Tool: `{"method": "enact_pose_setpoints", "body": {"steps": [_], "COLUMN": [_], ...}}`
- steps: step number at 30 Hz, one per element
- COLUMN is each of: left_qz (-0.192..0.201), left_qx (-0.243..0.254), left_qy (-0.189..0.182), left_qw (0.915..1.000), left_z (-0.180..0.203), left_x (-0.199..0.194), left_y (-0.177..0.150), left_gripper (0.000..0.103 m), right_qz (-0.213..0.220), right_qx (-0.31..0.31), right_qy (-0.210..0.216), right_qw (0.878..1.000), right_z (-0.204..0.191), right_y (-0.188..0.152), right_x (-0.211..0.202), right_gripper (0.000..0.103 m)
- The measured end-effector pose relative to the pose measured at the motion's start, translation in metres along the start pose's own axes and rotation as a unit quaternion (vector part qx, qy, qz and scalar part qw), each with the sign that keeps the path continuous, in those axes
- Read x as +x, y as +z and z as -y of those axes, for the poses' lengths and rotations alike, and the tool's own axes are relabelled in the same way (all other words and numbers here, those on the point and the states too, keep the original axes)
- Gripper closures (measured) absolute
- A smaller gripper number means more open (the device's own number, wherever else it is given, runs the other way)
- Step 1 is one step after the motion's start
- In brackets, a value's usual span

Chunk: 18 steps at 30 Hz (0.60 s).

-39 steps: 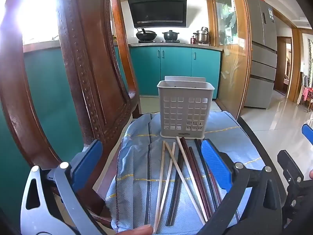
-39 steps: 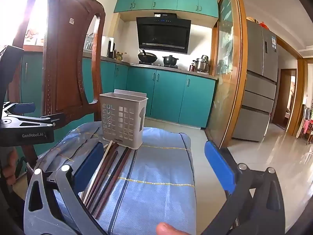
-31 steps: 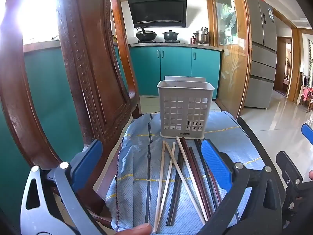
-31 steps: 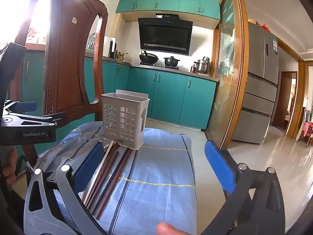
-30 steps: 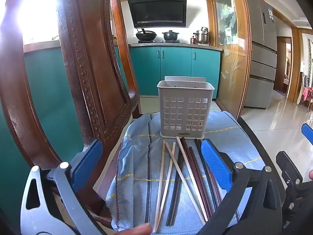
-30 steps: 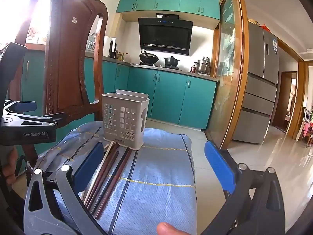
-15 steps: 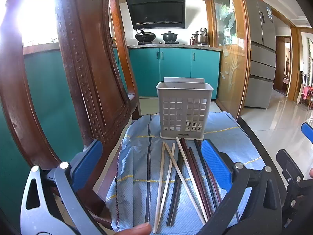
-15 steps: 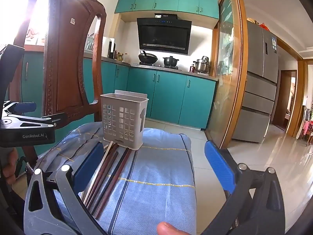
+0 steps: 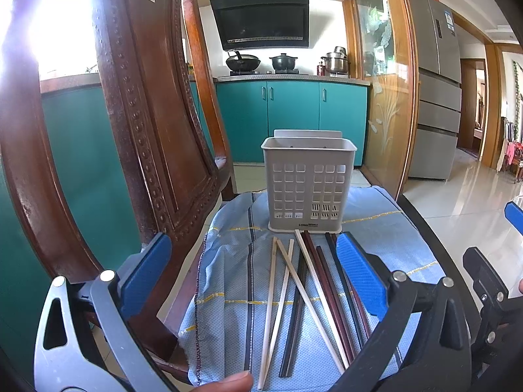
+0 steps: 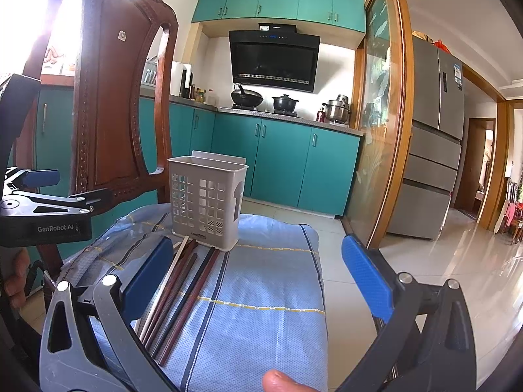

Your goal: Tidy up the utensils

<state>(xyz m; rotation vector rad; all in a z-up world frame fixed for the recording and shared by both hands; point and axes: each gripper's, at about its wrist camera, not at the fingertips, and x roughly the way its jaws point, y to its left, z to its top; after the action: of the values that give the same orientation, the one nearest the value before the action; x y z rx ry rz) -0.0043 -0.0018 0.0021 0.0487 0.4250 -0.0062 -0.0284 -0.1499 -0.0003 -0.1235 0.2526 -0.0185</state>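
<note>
A white slotted utensil holder (image 9: 308, 183) stands upright at the far end of a blue cloth (image 9: 228, 261); it also shows in the right wrist view (image 10: 206, 204). Several chopsticks (image 9: 307, 290), pale wood, dark red and black, lie loose on the cloth in front of it, and show in the right wrist view (image 10: 183, 290). My left gripper (image 9: 251, 277) is open and empty, held just above the near ends of the chopsticks. My right gripper (image 10: 258, 277) is open and empty, to the right of the chopsticks over bare cloth (image 10: 261, 294).
A carved wooden chair back (image 9: 140, 130) rises close on the left, also in the right wrist view (image 10: 111, 104). The cloth's right edge drops to a tiled floor (image 10: 457, 261). Teal kitchen cabinets (image 9: 287, 117) and a fridge (image 10: 434, 140) stand behind.
Both views have shifted only slightly; the holder sits marginally higher in the left wrist view. Both grippers stay open and nothing on the cloth has moved.
</note>
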Motion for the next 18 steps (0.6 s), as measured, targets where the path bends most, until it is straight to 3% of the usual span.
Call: {"method": "enact_pose_setpoints", "body": {"steps": [18], "left_qz": [-0.001], "left_qx": [0.004], "left_qy": [0.003], "left_qw": [1.0], "left_z": [0.0003], "left_x": [0.002], "left_y": [0.0002], "left_gripper": [0.003], "right_qz": [0.002], "right_qx": [-0.008], "right_qy": [-0.005], "right_qw": [1.0], "right_z": [-0.0021], "right_y": [-0.0001], "right_x": [-0.0005], "right_gripper": [0.003]}}
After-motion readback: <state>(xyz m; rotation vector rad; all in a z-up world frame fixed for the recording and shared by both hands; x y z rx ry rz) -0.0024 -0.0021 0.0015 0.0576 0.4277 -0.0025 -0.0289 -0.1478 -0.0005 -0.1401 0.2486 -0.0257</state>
